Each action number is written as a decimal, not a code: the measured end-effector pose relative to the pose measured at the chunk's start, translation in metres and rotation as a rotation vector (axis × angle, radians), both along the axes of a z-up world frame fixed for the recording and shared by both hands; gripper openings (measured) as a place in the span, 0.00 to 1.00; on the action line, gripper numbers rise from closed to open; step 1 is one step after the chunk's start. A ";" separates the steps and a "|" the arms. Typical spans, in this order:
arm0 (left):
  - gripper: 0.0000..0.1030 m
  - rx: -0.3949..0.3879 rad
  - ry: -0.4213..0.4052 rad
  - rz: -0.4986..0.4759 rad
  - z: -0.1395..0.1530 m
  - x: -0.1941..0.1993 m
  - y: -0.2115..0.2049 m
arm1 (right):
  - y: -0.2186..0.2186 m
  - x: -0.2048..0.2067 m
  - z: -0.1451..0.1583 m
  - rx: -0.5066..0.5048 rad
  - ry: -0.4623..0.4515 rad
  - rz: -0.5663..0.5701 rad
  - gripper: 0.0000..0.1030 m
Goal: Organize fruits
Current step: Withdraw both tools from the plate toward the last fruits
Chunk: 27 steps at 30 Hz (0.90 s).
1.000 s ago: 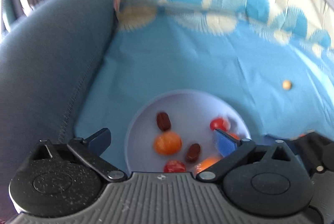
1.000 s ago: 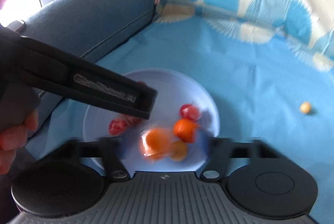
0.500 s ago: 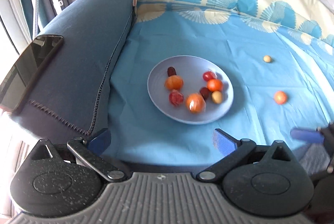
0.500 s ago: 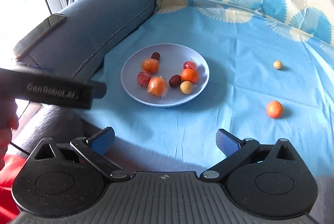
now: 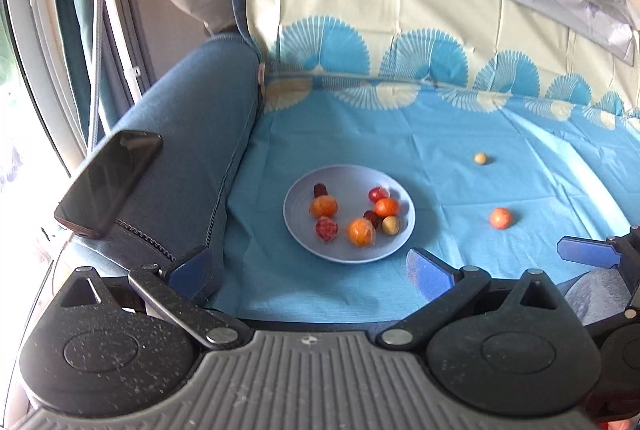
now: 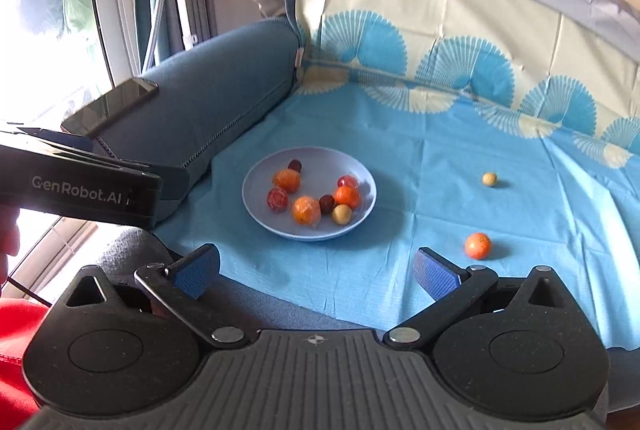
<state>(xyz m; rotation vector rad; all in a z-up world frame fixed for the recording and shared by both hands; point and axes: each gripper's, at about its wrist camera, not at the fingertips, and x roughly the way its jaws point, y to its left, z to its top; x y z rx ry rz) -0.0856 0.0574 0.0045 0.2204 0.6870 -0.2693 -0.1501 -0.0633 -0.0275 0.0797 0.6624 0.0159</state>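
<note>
Both hand-held grippers are apart w/ nothing between the pads. The left hand-held gripper (image 5: 310,268) sits at the near edge of the sofa seat; the right hand-held gripper (image 6: 316,268) is beside it. The right one's jaws have just been opening, now at full spread, empty.

The lavender plate (image 6: 276,226) sits on the blue cloth (image 6: 440,149) covering the sofa seat, toward the left side, near the blue armrest (image 6: 208,97). On the plate: three orange fruits (one (image 6: 306,209) near the front edge), two red ones, two dark date-like ones, and one pale yellow one (image 6: 342,214), approx. eight pcs.

Two fruits are off the plate, on the cloth to its right and well apart from it: an orange-red fruit (image 6: 477,245) toward the near edge, and a small tan fruit (image 6: 489,179) farther back.

A black phone (image 5: 108,181) lies on the armrest, at its near end. A patterned backrest cover (image 5: 400,41) w/ blue fan shapes stands along the far edge.

In the right wrist view the left gripper's body crosses the left side, w/ part of a hand (image 6: 8,238) at the frame edge.
</note>
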 end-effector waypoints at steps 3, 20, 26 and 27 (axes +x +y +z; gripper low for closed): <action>1.00 0.003 -0.013 -0.004 0.003 -0.007 0.000 | 0.002 -0.006 0.004 -0.003 -0.018 0.002 0.99; 1.00 0.006 -0.007 0.008 0.004 -0.005 0.005 | 0.007 -0.008 0.006 0.000 -0.027 0.003 0.99; 1.00 0.014 0.001 0.007 0.001 0.000 0.004 | 0.004 -0.004 0.002 0.015 -0.008 -0.003 0.99; 1.00 0.017 0.002 0.009 0.001 0.000 0.004 | 0.005 -0.003 0.001 0.016 -0.005 0.000 0.99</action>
